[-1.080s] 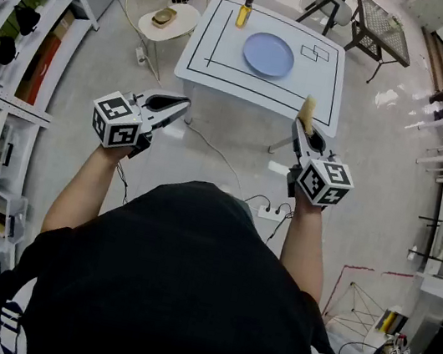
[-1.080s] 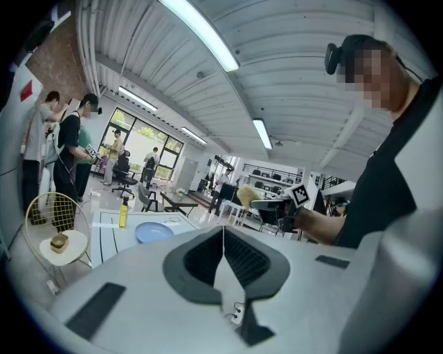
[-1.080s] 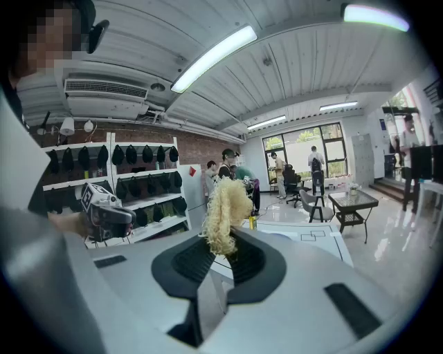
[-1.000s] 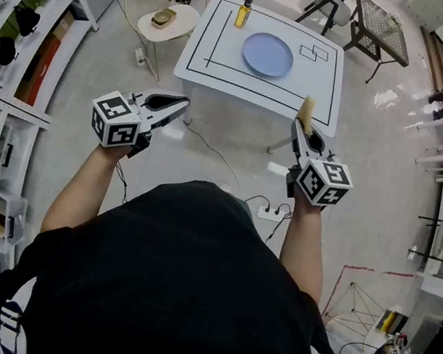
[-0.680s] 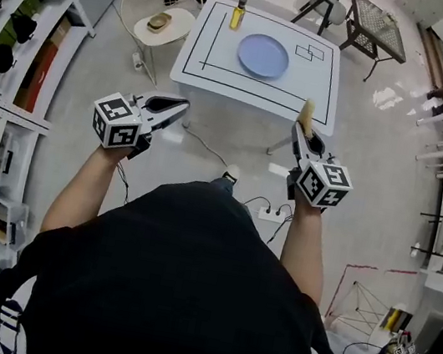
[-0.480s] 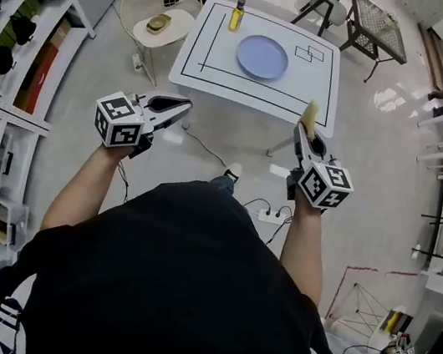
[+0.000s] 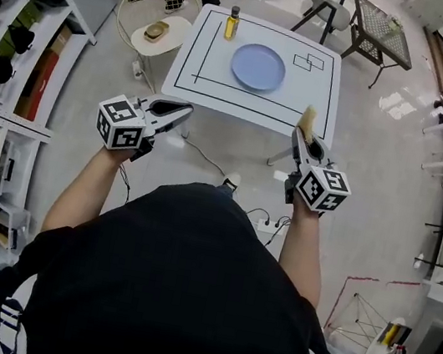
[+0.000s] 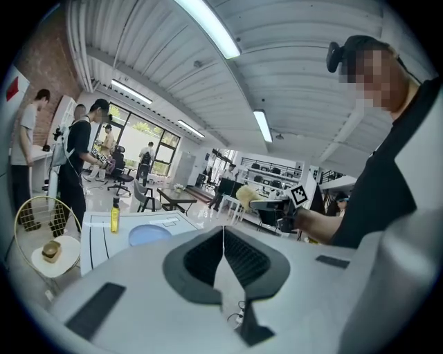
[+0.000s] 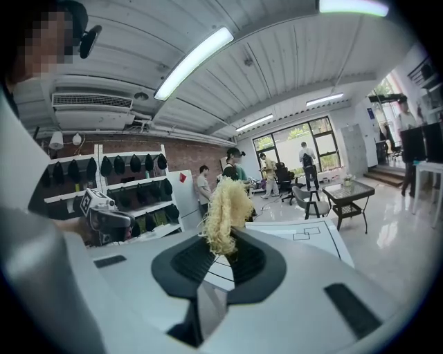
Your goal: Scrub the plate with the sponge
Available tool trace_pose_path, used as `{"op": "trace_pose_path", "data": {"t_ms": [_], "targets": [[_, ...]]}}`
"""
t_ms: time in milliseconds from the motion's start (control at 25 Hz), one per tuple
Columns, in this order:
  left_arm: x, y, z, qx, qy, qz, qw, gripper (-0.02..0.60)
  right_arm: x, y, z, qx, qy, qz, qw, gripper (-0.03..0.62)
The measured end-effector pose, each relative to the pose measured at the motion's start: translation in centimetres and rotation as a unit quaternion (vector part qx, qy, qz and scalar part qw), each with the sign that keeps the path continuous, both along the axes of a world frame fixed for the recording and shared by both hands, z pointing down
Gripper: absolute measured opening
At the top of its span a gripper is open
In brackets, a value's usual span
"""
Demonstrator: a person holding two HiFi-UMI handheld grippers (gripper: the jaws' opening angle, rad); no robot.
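Left gripper (image 8: pixel 223 232): jaws pressed together, nothing between them. Beyond them stands a white table (image 8: pixel 97 240) bearing a blue plate (image 8: pixel 148 234) and a yellow bottle (image 8: pixel 114 215). Right gripper (image 8: pixel 261 204) is at centre right, with a pale sponge (image 8: pixel 246 196) at its tip. Persons stand at far left.

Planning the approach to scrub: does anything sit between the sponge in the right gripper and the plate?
Nothing visible does. Bare table lies between the sponge and the plate; the bottle stands at the far left corner, off that line.
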State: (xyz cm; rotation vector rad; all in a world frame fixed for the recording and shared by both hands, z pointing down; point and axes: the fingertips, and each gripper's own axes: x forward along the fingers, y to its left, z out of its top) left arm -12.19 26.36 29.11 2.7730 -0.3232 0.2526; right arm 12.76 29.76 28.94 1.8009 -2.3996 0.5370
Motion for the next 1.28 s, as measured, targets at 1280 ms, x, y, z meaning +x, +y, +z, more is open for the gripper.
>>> {"op": "trace_pose_path", "data": {"t_ms": [1280], "targets": [[6.7,-11.2,4.2,-0.034,-0.025,-0.073,0.9964,0.009,6.8,-14.9,4.6,-0.041,-0.003,-0.076,0.996,0.041]]}}
